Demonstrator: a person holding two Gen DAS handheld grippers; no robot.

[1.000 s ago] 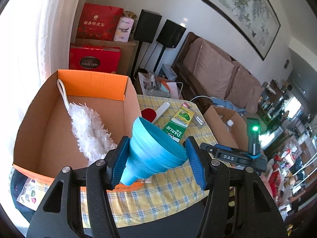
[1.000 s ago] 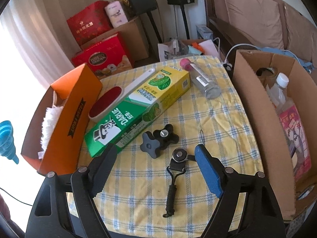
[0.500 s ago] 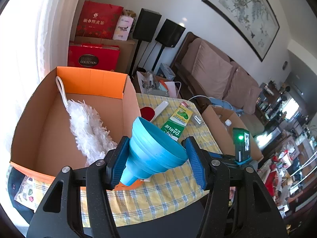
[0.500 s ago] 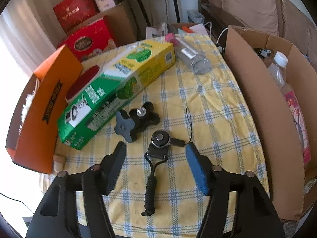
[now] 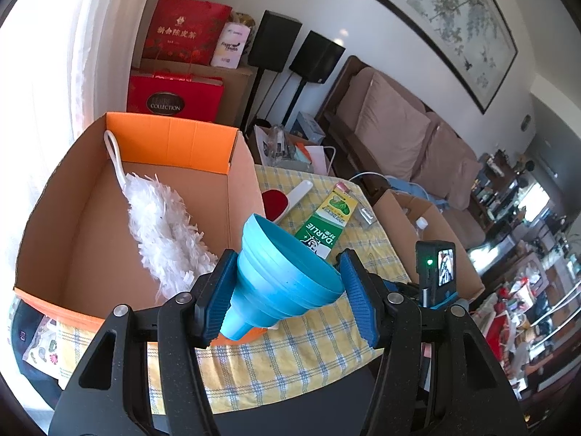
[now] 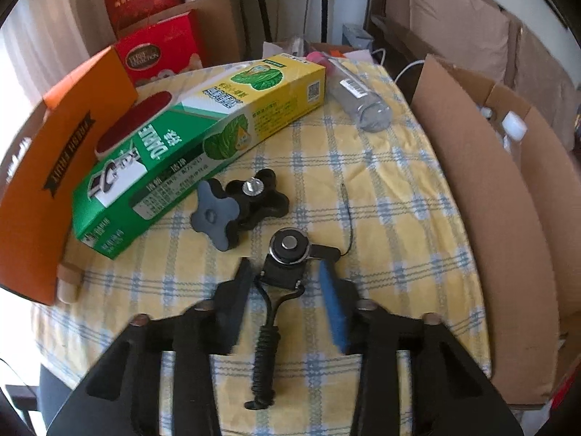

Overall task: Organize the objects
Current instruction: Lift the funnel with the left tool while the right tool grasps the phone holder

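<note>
My left gripper (image 5: 287,258) is shut on a blue collapsible funnel (image 5: 287,279) and holds it tilted above the near corner of an orange cardboard box (image 5: 170,138). A white fluffy duster (image 5: 159,225) lies inside that box. In the right wrist view, my right gripper (image 6: 285,272) is low over the yellow checked tablecloth (image 6: 381,218). Its jaws are closing around a small black mount with a round metal button (image 6: 288,250) and a coiled black cord (image 6: 265,356). Thin gaps still show between the pads and the mount.
Just ahead of the mount sit two black star knobs (image 6: 239,207). Beyond them lie a green and yellow carton (image 6: 196,123), a red lint brush (image 6: 134,123) and a clear bottle (image 6: 359,94). A brown cardboard box (image 6: 490,181) stands on the right. A small wooden cylinder (image 6: 69,283) rests by the orange box.
My right gripper has come down over the black mount and its jaws have narrowed around it. The left gripper and the funnel have stayed put.
</note>
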